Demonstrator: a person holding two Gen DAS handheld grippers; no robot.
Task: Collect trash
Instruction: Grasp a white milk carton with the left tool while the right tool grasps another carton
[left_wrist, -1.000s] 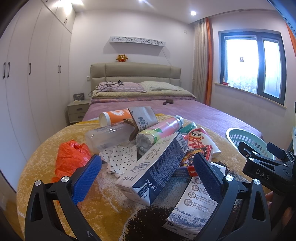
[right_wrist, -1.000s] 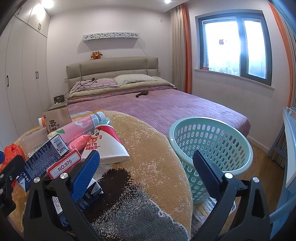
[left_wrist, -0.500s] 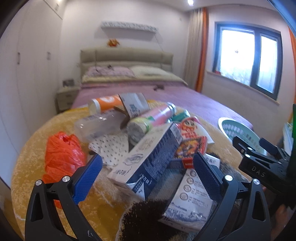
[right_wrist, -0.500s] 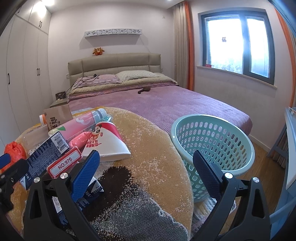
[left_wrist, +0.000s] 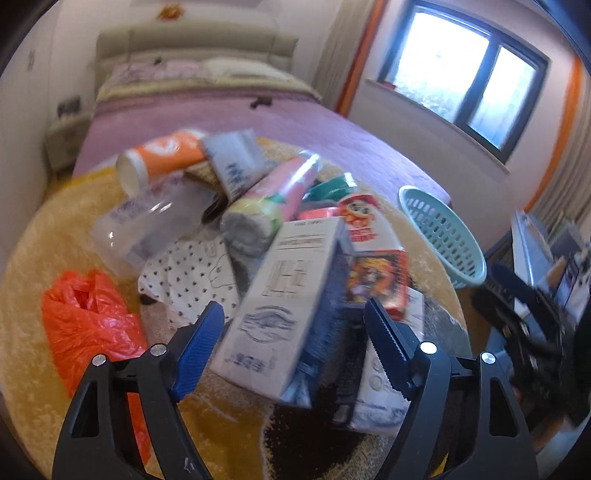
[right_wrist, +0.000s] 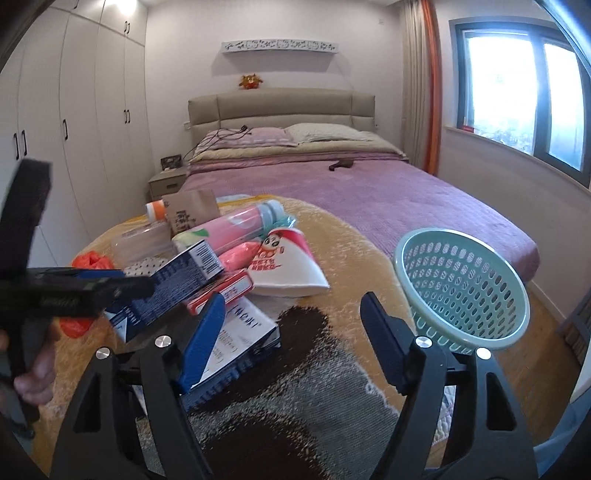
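A heap of trash lies on a round yellow-and-brown rug (right_wrist: 351, 258). A white-and-blue carton (left_wrist: 288, 295) tops it, above a pink bottle (left_wrist: 273, 199), a clear bottle (left_wrist: 147, 225), an orange cup (left_wrist: 159, 158), a red snack box (left_wrist: 380, 280), a white-red pouch (right_wrist: 288, 266) and an orange bag (left_wrist: 85, 325). My left gripper (left_wrist: 293, 325) straddles the carton; its jaws are closing, and the pads stand just off its sides. My right gripper (right_wrist: 293, 306) hangs over bare rug with jaws closing on nothing, its left finger above a flat blue-white box (right_wrist: 240, 332).
A mint-green perforated basket (right_wrist: 461, 288) stands at the rug's right edge, on wooden floor. Behind the heap is a purple bed (right_wrist: 369, 192), with white wardrobes (right_wrist: 74, 129) and a nightstand (right_wrist: 166, 181) on the left. A hand holds the left gripper at the right wrist view's left edge.
My left gripper tipped downward and came in over the carton, its jaws narrowing. The right gripper's jaws narrowed too, and the left gripper has swung into the right wrist view.
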